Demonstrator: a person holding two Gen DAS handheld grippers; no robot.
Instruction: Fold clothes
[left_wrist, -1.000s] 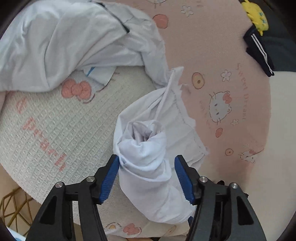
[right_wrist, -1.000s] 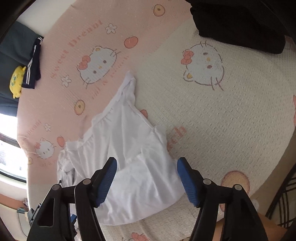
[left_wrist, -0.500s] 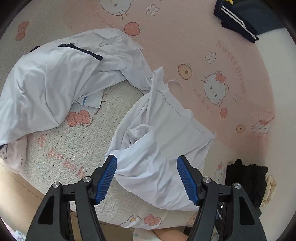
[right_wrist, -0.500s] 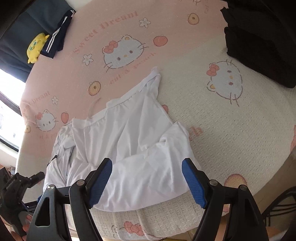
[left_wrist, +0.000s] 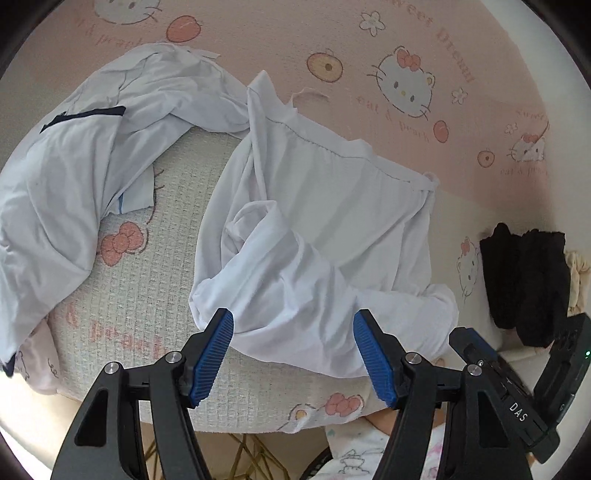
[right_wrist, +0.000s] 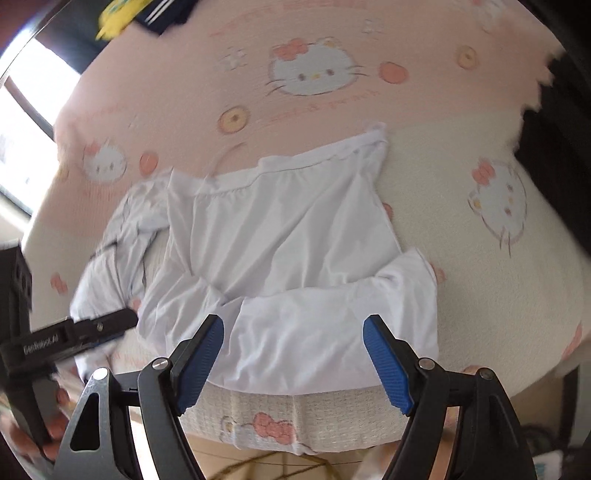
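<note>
Blue-padded hand-held grippers (left_wrist: 293, 347) (right_wrist: 293, 354) agape above white garment (left_wrist: 332, 229)

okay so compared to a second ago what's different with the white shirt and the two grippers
The left gripper has let go of the crumpled white cotton shirt: its blue pads were around a bunched-up fold, and now it is open and pulled back. The shirt has dropped and spread flatter over the pink cartoon-cat blanket. The right gripper stayed open. The pale blue garment lies where it was.

Thin smooth white cloth garment (left_wrist: 325, 236), matt, creased. Pink-and-cream waffle-weave cloth blanket (left_wrist: 147, 295), rough texture. Left tool (left_wrist: 291, 350) & right tool (right_wrist: 293, 354): matt black plastic w/ ribbed blue pads (left_wrist: 214, 354), shiny metal screws.
</note>
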